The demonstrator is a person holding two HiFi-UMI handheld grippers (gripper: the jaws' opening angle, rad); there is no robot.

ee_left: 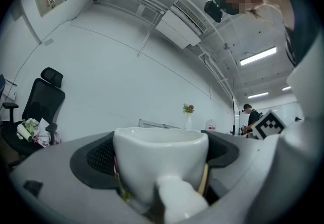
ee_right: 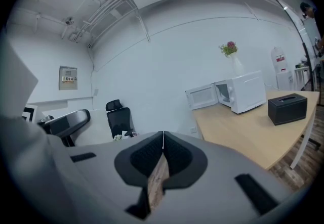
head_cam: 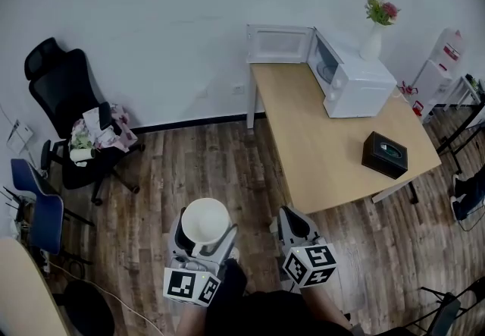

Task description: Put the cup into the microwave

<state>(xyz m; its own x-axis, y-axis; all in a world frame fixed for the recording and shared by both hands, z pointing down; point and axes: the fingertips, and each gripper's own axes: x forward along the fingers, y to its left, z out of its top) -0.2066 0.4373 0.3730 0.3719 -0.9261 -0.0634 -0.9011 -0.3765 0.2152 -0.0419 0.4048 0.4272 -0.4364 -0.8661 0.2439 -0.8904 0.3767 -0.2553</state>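
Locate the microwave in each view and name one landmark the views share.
Head view: the microwave is at upper right, at the far end of the table, with its door open.
Left gripper view: only a sliver, likely its open door, shows at centre just above the rim of the cup.
Right gripper view: right of centre, on the table, door open.
Shared landmark: the flowers on top of it.

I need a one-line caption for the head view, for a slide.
The left claw holds a white cup, the right claw is shut, and the microwave stands open on the table.
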